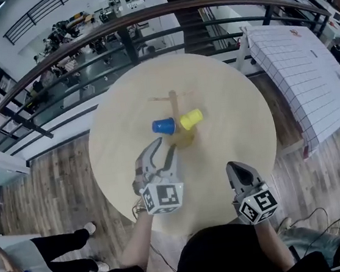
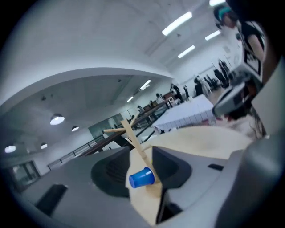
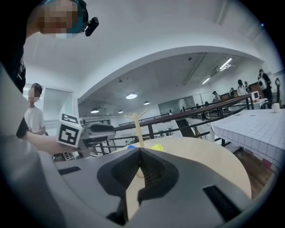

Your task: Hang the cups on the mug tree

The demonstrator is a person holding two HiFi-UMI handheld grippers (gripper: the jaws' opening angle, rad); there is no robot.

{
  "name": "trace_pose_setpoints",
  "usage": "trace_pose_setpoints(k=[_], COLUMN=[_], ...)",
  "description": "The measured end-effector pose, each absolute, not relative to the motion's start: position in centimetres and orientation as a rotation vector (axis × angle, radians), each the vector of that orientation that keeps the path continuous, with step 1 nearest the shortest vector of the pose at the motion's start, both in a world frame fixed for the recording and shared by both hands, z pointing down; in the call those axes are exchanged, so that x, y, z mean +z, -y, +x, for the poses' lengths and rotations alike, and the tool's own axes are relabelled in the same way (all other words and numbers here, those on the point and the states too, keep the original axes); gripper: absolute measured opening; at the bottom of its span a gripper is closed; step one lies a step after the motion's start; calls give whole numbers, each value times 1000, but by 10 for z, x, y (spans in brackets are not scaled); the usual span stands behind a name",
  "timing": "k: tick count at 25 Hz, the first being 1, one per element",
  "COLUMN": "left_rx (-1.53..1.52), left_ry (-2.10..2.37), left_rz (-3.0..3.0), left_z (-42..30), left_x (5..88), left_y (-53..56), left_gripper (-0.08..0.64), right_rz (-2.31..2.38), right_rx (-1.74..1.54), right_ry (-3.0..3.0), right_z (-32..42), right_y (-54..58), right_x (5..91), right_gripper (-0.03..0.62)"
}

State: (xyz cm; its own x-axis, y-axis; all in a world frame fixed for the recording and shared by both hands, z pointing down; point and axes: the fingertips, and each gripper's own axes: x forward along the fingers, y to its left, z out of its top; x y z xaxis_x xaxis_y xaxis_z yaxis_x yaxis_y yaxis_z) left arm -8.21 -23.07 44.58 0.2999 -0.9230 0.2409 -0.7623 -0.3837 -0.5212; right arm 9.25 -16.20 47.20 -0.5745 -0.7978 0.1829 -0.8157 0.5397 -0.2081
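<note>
Hanging sideways on the pale wooden mug tree (image 1: 174, 104), a small blue plastic cup (image 1: 163, 126) and a yellow plastic cup (image 1: 191, 120) flank its post, mid round wooden desk (image 1: 226, 94).
Left gripper (image 1: 163, 147) stands partly open and empty near the tree; right gripper (image 1: 235, 168) is closed on nothing.

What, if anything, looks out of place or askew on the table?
Nothing stands out. The blue cup and yellow cup hang on the upright mug tree on the round table; no spill or damage shows.

Mug tree (image 1: 174, 104) at table (image 1: 232, 94) centre
</note>
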Motion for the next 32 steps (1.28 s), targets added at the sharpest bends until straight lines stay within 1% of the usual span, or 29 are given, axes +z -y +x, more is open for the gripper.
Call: trace_pose_setpoints(k=[1,2,6,10,16,20,32], left_rx=[-649,-571,-337,-202,-196,-241,-252], left_ry=[-1604,-1682,-1964,-2180,-2227,-2272,-2315], left_rz=[-2309,-2350,-2450,-2462,-2416,-2411,-2395], left_z=[-87,-93,-107,-109,-109,-109,-110], left_x=[436,429,429,438,431,442,451], left_y=[219,207,165,141,132,124,110], left_gripper=[86,12,12,12,12,12,12], right_rz=[1410,1407,1399,1373,1324,1296,1300], right_rx=[402,378,252,234,233,210,202], right_ry=[2703,2703,2700,2746,2792,2763,2761], right_z=[86,80,60,50,40,39,48], right_y=[165,167,172,172,167,159,150], right_x=[468,465,453,439,430,434,438], right_gripper=[8,8,8,8,8,8,8])
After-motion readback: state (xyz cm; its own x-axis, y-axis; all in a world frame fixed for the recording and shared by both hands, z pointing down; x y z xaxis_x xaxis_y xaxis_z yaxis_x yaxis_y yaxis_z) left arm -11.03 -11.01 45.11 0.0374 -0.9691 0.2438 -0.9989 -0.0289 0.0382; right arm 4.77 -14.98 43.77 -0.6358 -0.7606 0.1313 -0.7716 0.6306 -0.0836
